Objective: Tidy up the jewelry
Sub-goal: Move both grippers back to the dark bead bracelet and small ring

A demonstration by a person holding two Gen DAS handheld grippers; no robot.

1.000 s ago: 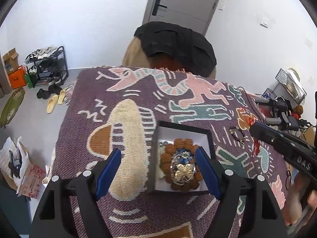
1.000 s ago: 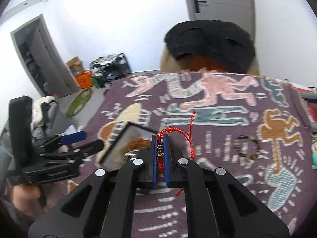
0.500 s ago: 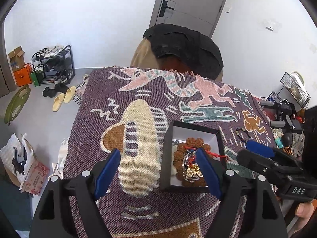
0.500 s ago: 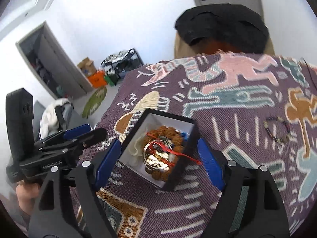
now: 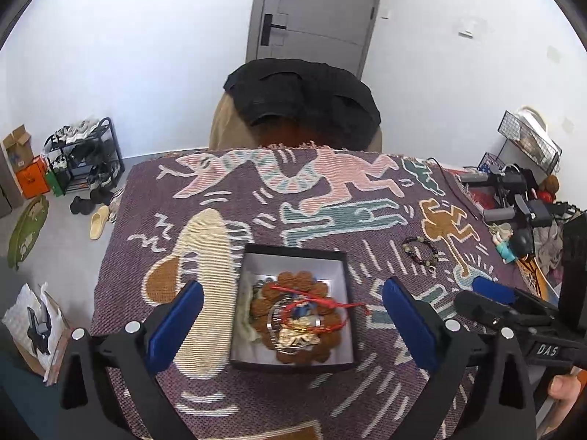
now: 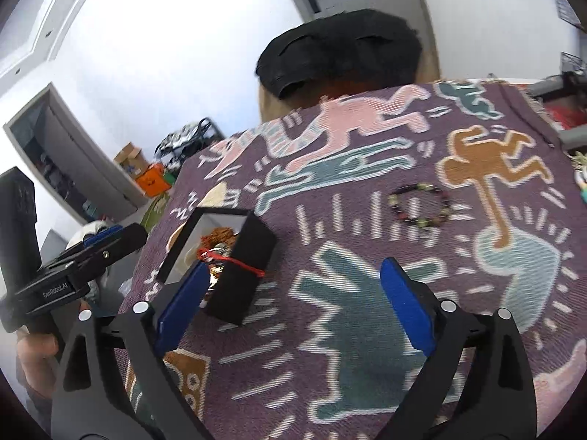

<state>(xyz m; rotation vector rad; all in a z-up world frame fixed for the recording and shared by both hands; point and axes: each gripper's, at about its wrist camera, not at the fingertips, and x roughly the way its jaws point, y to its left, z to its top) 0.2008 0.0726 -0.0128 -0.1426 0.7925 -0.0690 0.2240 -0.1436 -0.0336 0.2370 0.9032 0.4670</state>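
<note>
Jewelry is lying in two places on the desk, which is wearing a purple woven blanket [image 5: 256, 190] with cartoon figures: most of it is sitting inside a black box [image 5: 293, 304] with a white lining, and one beaded bracelet [image 6: 420, 205] is resting alone on the blanket, well apart from the box to its right. Inside the box a brown seed-bead bracelet [image 5: 293, 282] is ringing a silver and gold piece, and a red cord bracelet [image 5: 315, 304] is lying across the top, with one end trailing over the box's right wall. Judging from that, the cord has been delivered and the step in hand is going for the loose beaded bracelet; the next move is calling for the right gripper [image 6: 293, 304] to travel forward and right, come down over the ring of beads and pinch one side of it without snagging the weave. The right gripper's fingers are standing wide apart and gripping nothing, hovering just beside the box's near right corner, with the beaded bracelet ahead of them and off to the right. The left gripper [image 5: 293, 326] is likewise spread and carrying nothing, its blue pads flanking the box from above without touching it.
</note>
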